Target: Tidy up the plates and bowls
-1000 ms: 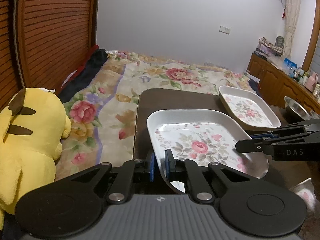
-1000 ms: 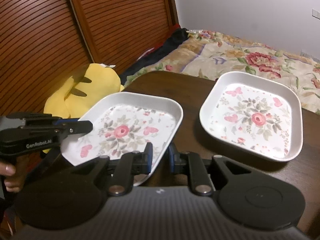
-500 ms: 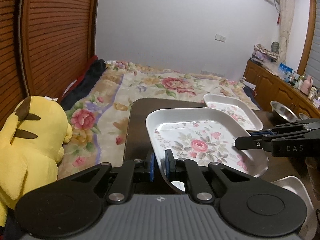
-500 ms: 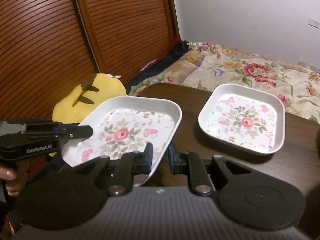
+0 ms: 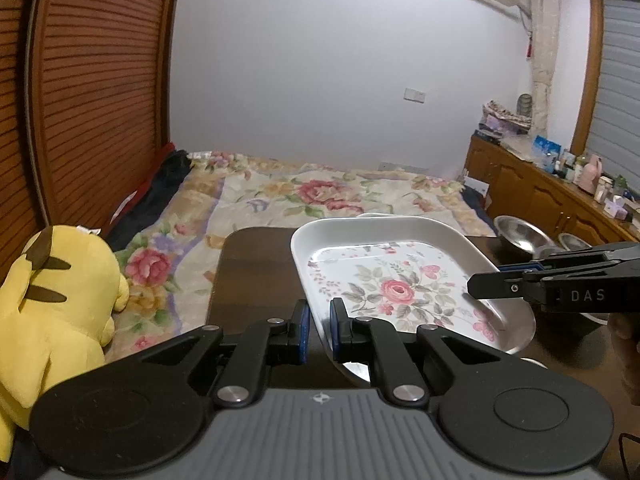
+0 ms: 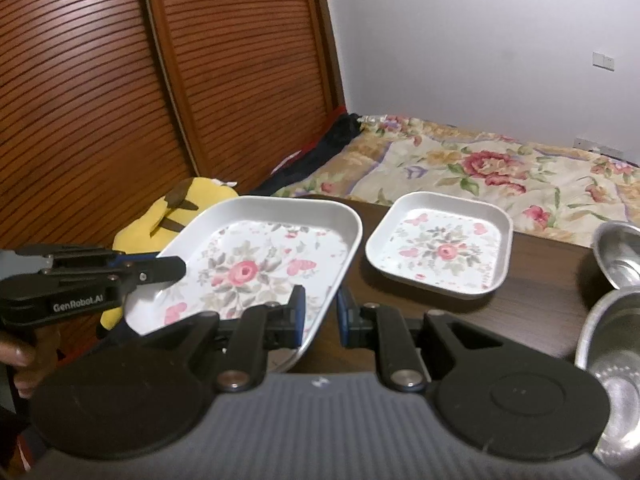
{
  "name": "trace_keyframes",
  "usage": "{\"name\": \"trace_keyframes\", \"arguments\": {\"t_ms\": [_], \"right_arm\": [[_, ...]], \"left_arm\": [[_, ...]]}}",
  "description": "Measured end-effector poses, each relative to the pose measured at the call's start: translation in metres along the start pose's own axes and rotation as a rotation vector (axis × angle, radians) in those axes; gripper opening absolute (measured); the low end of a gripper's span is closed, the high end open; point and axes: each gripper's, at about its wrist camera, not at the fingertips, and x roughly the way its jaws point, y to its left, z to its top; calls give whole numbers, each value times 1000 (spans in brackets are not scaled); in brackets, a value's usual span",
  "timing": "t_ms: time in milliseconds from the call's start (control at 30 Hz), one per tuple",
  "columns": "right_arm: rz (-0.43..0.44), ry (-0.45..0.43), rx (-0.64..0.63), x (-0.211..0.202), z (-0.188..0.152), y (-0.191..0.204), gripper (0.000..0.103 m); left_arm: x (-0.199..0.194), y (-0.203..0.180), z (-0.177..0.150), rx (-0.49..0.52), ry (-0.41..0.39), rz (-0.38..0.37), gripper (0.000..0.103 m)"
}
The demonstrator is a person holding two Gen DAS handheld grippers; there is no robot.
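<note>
Home bedroom, floral-quilted bed [image 5: 320, 196], louvred wardrobe doors [image 6: 120, 80], plush toy [image 5: 52, 300]

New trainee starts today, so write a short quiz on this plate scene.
1. True or false: the lifted plate lies flat on the table.
2. Which grips the lifted plate? A: left gripper only. B: right gripper only. C: both.
3. What does the second plate rest on?

Key: 1 false, it is held tilted above the table. 2 C, one gripper on each side of its rim. 3 the table.
</note>
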Motion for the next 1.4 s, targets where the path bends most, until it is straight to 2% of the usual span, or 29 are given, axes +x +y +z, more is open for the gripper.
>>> {"name": "trace_keyframes", "arguments": {"t_ms": [500,800,1400], "right_arm": [[-32,-84,27,-54,-23,-11,18],[-46,-117,69,-78,-44,-24,18],[-43,-103,183,-82,-92,-45,19]], "left_arm": [[-29,-41,-12,44,-24,-53,13],[-35,-65,-25,74,0,-85,13],[-29,-84,-46,94,56,-115,13]]}}
